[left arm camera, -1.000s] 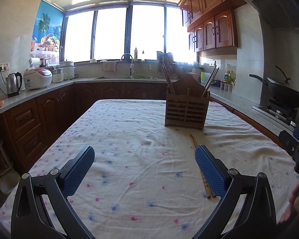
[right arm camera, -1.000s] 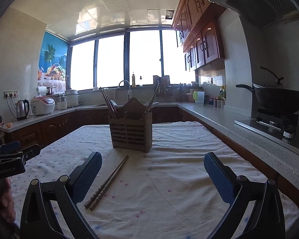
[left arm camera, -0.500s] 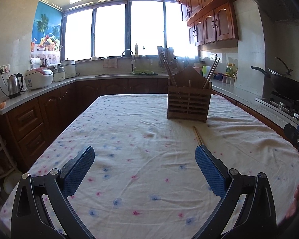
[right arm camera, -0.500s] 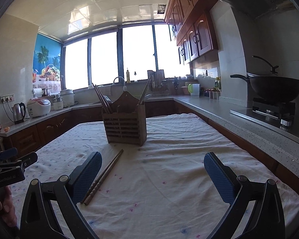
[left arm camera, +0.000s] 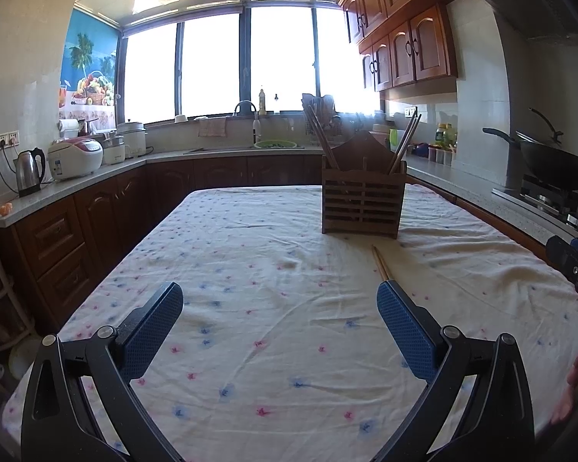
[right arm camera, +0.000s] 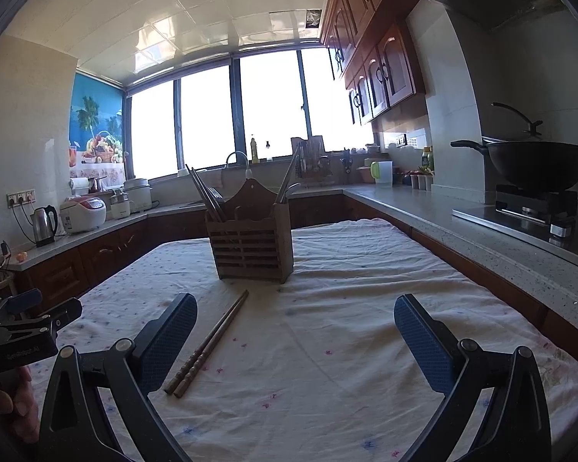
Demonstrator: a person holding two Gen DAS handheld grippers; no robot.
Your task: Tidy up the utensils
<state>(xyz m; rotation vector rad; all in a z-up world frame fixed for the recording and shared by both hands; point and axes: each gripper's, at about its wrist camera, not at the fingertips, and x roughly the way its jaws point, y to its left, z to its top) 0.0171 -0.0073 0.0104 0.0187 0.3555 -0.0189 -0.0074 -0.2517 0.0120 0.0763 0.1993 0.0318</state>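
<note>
A slatted wooden utensil holder (left arm camera: 362,202) (right arm camera: 252,246) stands upright on the flower-print tablecloth (left arm camera: 273,308) (right arm camera: 346,327), with chopsticks and a spoon sticking out of it. A pair of brown chopsticks (right arm camera: 208,342) lies on the cloth in front of the holder; in the left wrist view only their far tips (left arm camera: 379,263) show beyond my right finger. My left gripper (left arm camera: 279,325) is open above the cloth with nothing in it. My right gripper (right arm camera: 294,337) is open too, the chopsticks lying just inside its left finger (right arm camera: 169,338).
Stone counters run around the table: a kettle (left arm camera: 29,171) and rice cooker (left arm camera: 75,158) on the left, a sink under the window, a black wok (right arm camera: 535,163) on a stove at right. Wooden cabinets hang above. A hand (right arm camera: 11,404) holds the other gripper's handle.
Both cameras have dropped lower and tilted up, so the holder sits lower in view and more ceiling shows. The right gripper has shifted left toward the chopsticks. Both grippers stay open.
</note>
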